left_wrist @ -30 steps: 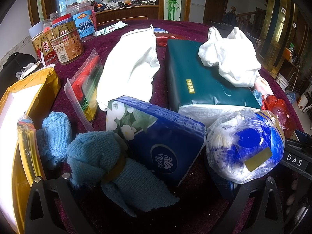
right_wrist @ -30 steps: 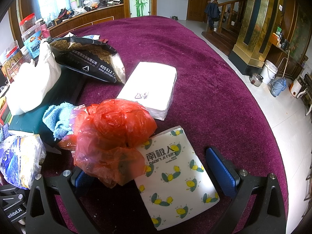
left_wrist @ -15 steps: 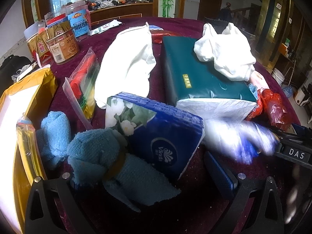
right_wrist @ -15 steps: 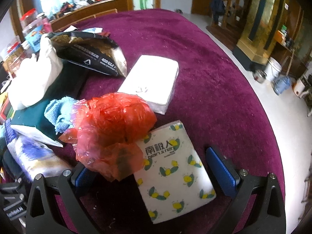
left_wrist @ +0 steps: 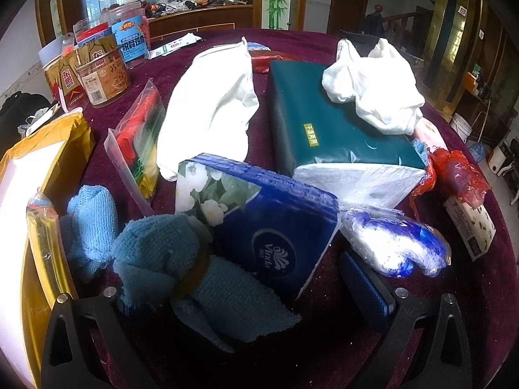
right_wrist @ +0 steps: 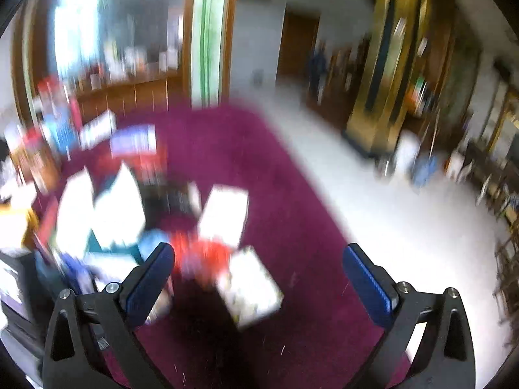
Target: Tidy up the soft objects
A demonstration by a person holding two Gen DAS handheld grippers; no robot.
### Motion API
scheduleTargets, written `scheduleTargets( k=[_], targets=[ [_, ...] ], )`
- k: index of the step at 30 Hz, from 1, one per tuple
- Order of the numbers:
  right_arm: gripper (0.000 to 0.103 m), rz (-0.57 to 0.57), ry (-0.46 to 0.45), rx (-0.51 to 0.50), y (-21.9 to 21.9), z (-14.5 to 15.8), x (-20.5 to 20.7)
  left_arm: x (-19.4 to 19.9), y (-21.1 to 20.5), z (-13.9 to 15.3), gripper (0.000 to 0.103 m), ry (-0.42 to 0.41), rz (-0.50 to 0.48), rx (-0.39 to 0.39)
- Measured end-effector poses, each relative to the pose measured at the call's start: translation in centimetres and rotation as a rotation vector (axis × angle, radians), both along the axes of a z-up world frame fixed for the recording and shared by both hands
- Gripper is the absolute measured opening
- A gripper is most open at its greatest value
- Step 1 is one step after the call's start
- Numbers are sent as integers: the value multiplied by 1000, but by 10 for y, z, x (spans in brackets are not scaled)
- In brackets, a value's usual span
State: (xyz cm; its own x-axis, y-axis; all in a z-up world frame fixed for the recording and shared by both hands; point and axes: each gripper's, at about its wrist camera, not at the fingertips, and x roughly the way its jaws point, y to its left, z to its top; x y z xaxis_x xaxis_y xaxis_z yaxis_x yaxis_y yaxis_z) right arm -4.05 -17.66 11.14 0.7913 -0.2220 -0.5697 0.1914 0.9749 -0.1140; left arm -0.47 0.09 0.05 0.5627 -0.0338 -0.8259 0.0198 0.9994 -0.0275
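Observation:
In the left wrist view my left gripper [left_wrist: 233, 278] is open low over the purple tablecloth [left_wrist: 324, 340]. A tied light-blue towel [left_wrist: 181, 278] lies between its fingers, draped over the left one. Just ahead sits a blue Vinda tissue pack [left_wrist: 259, 223], and a blue-and-white plastic bag [left_wrist: 395, 246] lies to its right. Behind them is a dark green tissue pack [left_wrist: 334, 123] with a crumpled white bag [left_wrist: 373, 90] on top. The right wrist view is badly blurred. My right gripper [right_wrist: 258, 249] is open and empty, raised above a red plastic bag [right_wrist: 201, 256] and a patterned tissue pack [right_wrist: 249, 285].
A second blue towel [left_wrist: 87, 220], a zip bag of coloured items [left_wrist: 139, 136], a yellow package [left_wrist: 39, 168] and another white bag [left_wrist: 214, 97] lie at the left. Snack jars [left_wrist: 97, 64] stand at the back left. The table edge drops to a white floor [right_wrist: 405, 227] on the right.
The blue-and-white bag went from up by my left gripper's right finger down onto the cloth. My right gripper rose and pulled back from the red bag, staying open.

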Motion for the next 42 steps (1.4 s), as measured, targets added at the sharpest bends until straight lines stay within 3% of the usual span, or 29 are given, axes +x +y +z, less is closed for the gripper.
scheduleTargets(
  k=[1,4,8,13,17,20,22,25,29,32,35,42],
  targets=[
    [103,31,-59,10,-3,9,-4,0,0,0,102,0,0,0],
    [103,78,108,3,-6,-15,16,0,0,0,102,0,0,0],
    [103,126,135,-102,-12,-45,36,0,0,0,102,0,-1,0],
    [103,166,27,47,-50,-59,60,1,-1,0,103,-2,16,6],
    [103,179,9,182,-67,-80,67,4,-7,2,102,19,53,41],
    [103,206,-23,265,-80,-76,63,-4,-1,12,89,50,67,-38],
    [103,217,-2,302,-86,-78,64,-18,1,27,89,26,46,-59],
    [103,243,61,369,-88,-87,69,-40,11,48,89,-15,47,4],
    [103,262,66,379,-87,-87,67,-60,41,62,89,-31,75,-20],
    [103,246,34,360,-88,-83,61,-78,66,68,89,-56,97,25],
    [103,206,13,335,-90,-80,59,-93,88,66,89,-59,88,-13],
    [103,118,13,233,-87,-81,62,-98,72,64,89,-105,-103,-83]
  ],
)
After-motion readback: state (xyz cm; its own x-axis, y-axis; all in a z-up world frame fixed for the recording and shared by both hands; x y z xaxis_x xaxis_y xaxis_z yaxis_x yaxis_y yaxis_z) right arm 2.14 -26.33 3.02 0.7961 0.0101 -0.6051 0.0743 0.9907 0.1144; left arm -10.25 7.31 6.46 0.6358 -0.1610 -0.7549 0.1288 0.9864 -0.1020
